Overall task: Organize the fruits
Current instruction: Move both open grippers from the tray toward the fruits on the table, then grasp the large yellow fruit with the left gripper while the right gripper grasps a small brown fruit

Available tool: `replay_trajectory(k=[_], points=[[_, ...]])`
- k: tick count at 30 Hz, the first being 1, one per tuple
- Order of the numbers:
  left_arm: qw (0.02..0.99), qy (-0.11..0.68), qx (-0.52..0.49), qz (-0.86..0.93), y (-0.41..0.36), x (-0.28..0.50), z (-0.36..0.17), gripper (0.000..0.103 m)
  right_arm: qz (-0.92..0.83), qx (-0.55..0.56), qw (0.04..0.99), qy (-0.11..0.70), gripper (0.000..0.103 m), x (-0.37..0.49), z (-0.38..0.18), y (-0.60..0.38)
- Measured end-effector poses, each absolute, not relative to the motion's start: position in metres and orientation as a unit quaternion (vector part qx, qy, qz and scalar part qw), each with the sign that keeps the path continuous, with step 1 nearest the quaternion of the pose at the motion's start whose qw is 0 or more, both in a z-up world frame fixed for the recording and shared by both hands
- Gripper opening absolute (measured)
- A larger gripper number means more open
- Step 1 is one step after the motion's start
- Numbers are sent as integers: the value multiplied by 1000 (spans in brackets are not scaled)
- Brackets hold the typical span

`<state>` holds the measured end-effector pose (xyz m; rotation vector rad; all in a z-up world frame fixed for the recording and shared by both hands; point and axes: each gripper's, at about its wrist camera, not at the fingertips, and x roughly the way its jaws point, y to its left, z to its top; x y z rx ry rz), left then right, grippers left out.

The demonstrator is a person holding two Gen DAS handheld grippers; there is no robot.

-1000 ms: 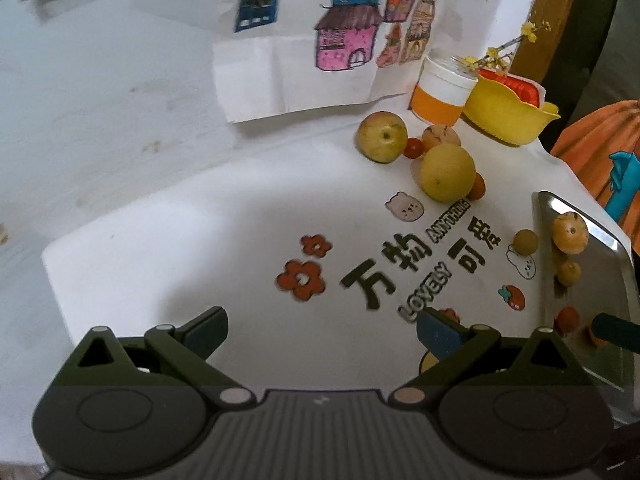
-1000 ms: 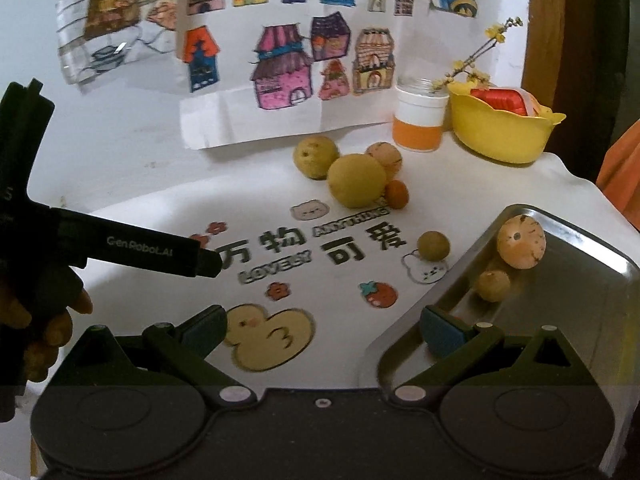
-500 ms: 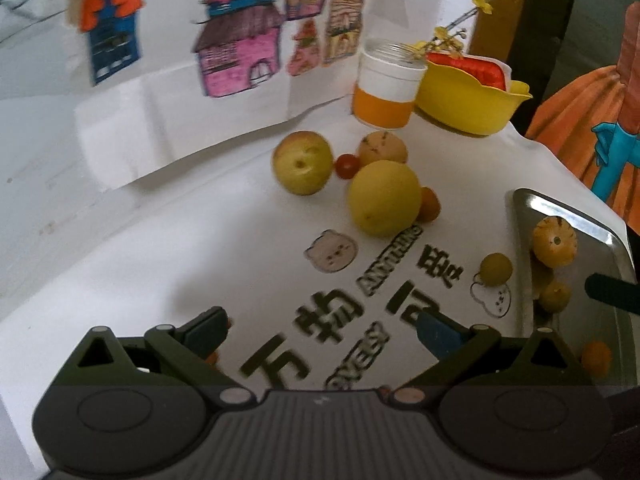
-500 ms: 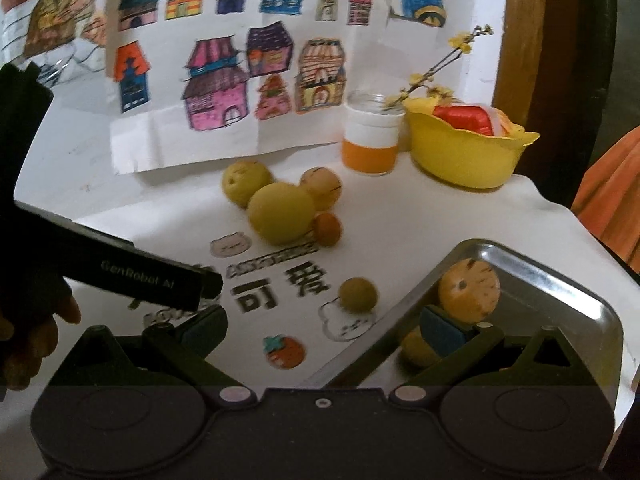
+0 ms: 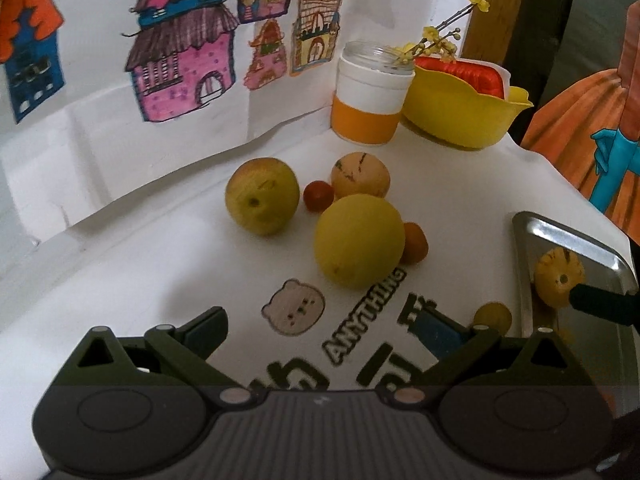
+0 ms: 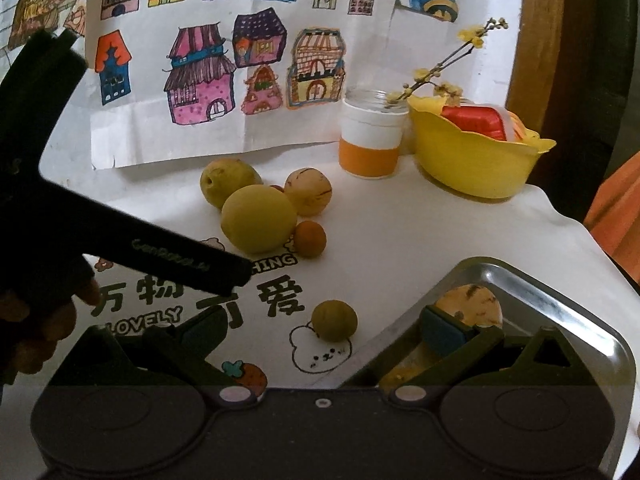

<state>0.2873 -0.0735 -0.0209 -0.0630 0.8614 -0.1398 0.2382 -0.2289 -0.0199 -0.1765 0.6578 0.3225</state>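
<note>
Fruits still loose on the desk (image 5: 460, 184), big yellow fruit (image 5: 358, 241) at 12 o'clock, now loom closer to left gripper (image 5: 320, 322), fingers apart and empty; right gripper (image 6: 320, 328) open over metal tray (image 6: 560, 288), so pickup looks next.

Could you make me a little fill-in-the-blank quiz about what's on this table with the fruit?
1. The spotted orange fruit lies inside the metal ____.
2. The biggest yellow fruit touches a small ____ fruit on its right.
3. The yellow bowl stands right of the white-and-orange ____.
4. Both the left claw and right claw are ____, holding nothing.

Missing words: tray; orange; jar; open
</note>
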Motion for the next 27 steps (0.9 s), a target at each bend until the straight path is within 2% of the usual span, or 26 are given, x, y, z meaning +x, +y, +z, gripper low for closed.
replay_trajectory(k=[11, 27], points=[[908, 411, -41, -66, -82, 312, -29, 102, 170, -92, 925, 327, 77, 256, -30, -224], [913, 400, -37, -77, -81, 330, -26, 102, 166, -90, 922, 337, 56, 259, -38, -228]])
